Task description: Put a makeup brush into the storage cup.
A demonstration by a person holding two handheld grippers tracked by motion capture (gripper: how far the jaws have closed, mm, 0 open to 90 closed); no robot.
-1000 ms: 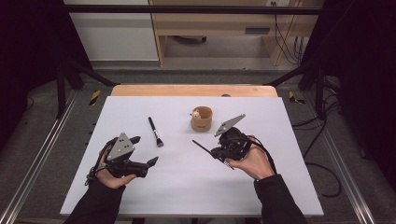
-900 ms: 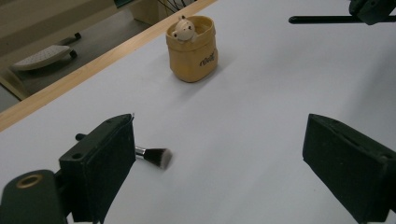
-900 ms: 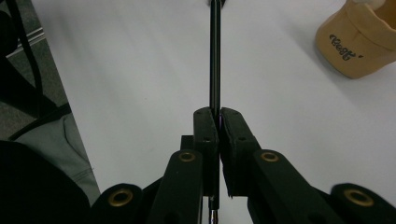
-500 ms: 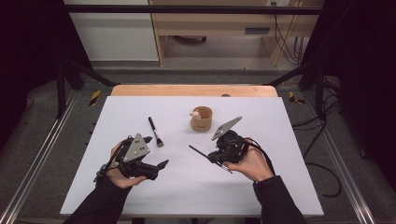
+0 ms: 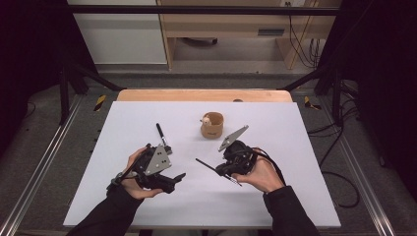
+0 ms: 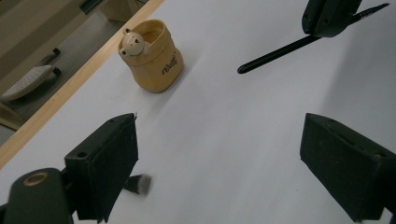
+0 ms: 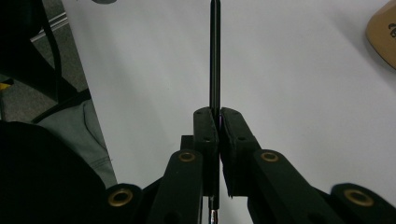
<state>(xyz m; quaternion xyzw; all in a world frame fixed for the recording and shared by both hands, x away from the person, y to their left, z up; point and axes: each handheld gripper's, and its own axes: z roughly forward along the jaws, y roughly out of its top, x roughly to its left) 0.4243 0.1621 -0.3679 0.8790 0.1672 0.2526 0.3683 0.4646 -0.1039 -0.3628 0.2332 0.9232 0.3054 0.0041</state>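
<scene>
Holding my left hand-held gripper [image 5: 178,176] released above the white desk [image 5: 295,147], beside the short black makeup brush [image 5: 163,137], I keep my right hand-held gripper [image 5: 220,170] clenched mid-shaft on a thin, stiff, light black brush handle [image 5: 206,165], probably slippery.

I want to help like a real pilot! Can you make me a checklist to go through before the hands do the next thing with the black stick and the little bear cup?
1. Right gripper shut on the thin black stick: ok.
2. Stick pokes out well past the jaws: ok.
3. Bear cup stands upright with its mouth open: ok.
4. Bare table between stick tip and cup: ok.
5. Left gripper open, nothing between its jaws: ok.
6. Small brush lies flat beside the left gripper, ready to pick: ok.
</scene>
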